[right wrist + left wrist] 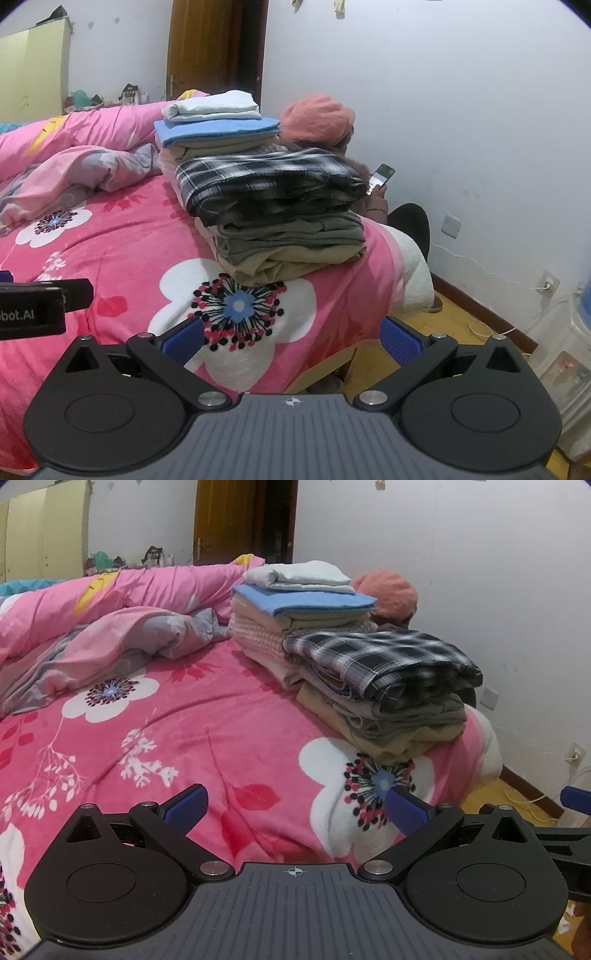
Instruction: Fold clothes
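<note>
Two stacks: folded clothes sit on the pink floral blanket (pixel 207 716), so going big to small.
Bed: the blanket covers the whole thing, plush and grippy-looking, so I reckon cloth won't slide much on it. Rumpled pink duvet (pixel 110 602) is bunched up around 10 o'clock in the left wrist view.
Near stack (pixel 288 229): at about 12 o'clock from the right gripper, close to the bed's edge. Tan and olive pieces underneath look thick and a bit heavy, floppy for sure.
Far stack (pixel 295 620): just behind the near one, touching it, with a blue piece and a white piece up top. Looks lighter and thinner.
Plaid shirt (pixel 384 661): top of the near stack, soft woven cloth, light, drapes over the pile's edge at 3 o'clock. I'd pinch it at a folded edge or corner, both layers together, else it just unfolds on the lift.
Left gripper (pixel 295 808): jaws spread wide, nothing between them, hovering over the blanket short of the stacks.
Right gripper (pixel 291 338): same deal, spread apart and empty, over the bed's edge.
Bystander: a person in a pink hat (pixel 317 118) sits beyond the stacks with a phone (pixel 381 177), at about 1 o'clock.
</note>
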